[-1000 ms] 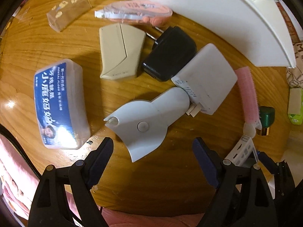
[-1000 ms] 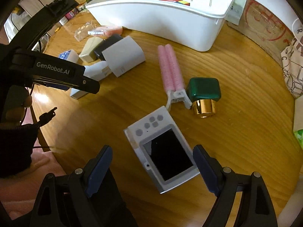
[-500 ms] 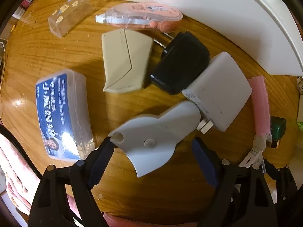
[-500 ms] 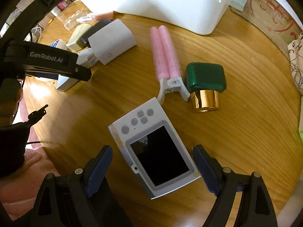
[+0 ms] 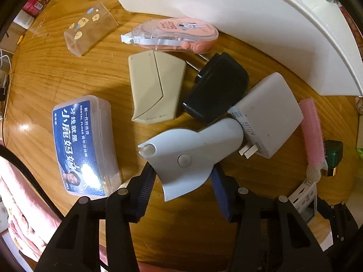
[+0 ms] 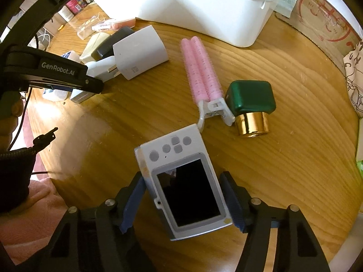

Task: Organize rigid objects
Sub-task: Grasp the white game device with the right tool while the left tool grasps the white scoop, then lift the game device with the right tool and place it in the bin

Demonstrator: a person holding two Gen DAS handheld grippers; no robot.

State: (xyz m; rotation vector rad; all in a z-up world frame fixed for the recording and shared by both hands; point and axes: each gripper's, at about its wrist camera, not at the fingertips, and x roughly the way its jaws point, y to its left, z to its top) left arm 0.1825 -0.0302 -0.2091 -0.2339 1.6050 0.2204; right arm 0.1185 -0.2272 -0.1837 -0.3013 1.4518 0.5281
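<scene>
Clearly, floss box (image 5: 85, 145) reads "DENTAL FLOSS"; left hand-held gripper (image 5: 181, 181) says "GenRobot.AI"

wooden table (image 6: 295, 158), pink fabric (image 5: 20, 204) at its edge, printed cardboard (image 6: 317, 18) behind.

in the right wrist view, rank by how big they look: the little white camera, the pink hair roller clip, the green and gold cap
1. white camera, though it is nearest the lens
2. pink roller clip
3. green and gold cap
</scene>
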